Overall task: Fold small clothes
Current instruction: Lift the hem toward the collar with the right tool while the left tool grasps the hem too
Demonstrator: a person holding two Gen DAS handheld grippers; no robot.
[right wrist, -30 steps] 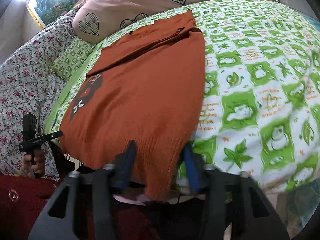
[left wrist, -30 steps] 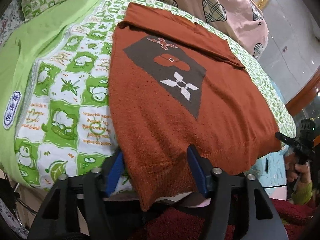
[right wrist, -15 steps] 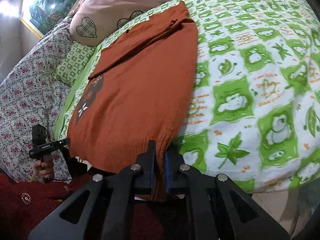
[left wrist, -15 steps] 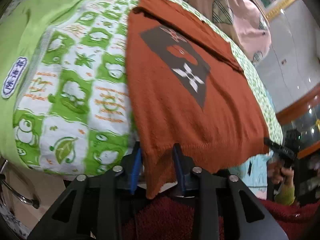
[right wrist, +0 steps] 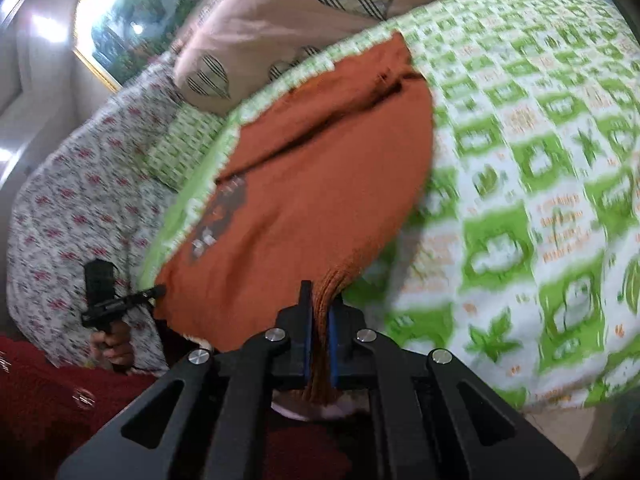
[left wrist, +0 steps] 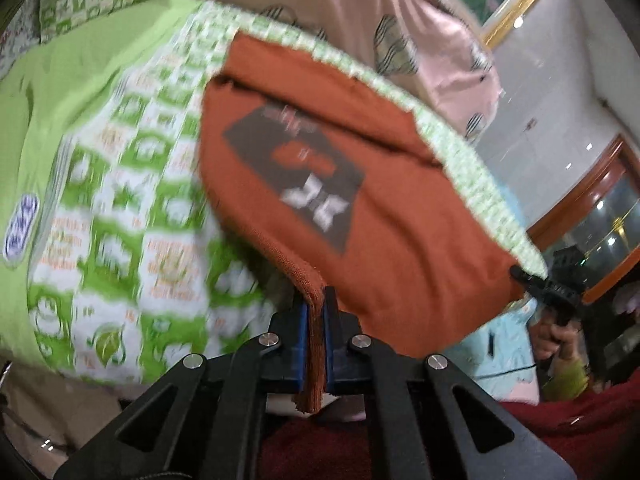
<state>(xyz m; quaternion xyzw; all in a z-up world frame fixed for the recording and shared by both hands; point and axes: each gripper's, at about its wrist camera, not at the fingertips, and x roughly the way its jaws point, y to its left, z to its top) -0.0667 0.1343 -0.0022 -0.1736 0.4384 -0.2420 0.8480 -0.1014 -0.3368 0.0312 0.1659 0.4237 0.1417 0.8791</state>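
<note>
We have the left claw (left wrist: 316, 312) and the right claw (right wrist: 320, 312) each clamped on a hem corner of the rust sweater (left wrist: 400, 240), which lies on the bed (right wrist: 520, 200) — its length runs straight away from both claws, toward the pillows.

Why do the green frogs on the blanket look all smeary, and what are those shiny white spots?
Left wrist view: the green patterned blanket and the orange sweater are smeared by motion blur, while the left gripper stays sharp. Right wrist view: the same smear on the blanket; the bright spots are glare on the framed picture. Both views bulge from the fisheye lens.
</note>
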